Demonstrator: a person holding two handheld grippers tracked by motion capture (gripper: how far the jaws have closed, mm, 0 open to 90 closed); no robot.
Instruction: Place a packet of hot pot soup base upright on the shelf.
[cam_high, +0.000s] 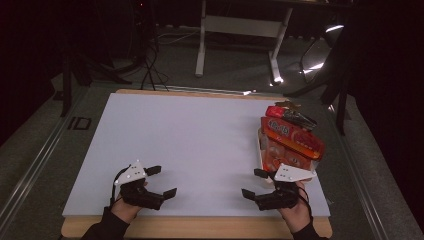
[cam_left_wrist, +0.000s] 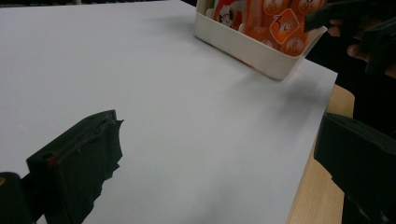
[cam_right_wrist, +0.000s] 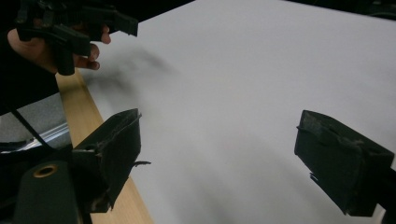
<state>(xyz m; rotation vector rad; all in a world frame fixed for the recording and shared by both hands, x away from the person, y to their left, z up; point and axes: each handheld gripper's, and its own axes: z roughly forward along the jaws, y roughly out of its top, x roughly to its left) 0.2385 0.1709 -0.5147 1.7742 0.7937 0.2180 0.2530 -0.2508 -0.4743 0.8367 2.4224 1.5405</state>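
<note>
1. Holding my left gripper (cam_high: 161, 181) low over the near left part of the white board (cam_high: 190, 145), I keep its jaws spread wide with nothing between them; they aim inward, toward the right.
2. My left hand (cam_high: 126, 206) grips it from beneath, forearm coming in from the near edge.
3. My right gripper (cam_high: 253, 183) sits near the board's near right corner, jaws likewise parted and empty, aimed left toward the other gripper.
4. My right hand (cam_high: 295, 207) wraps its handle at the near edge of the wooden table (cam_high: 200, 227).
5. A cream tray (cam_left_wrist: 252, 49) of orange and red snack packets (cam_high: 290, 140) stands on the board's right side, just beyond my right gripper.
6. The two grippers are well apart.
</note>
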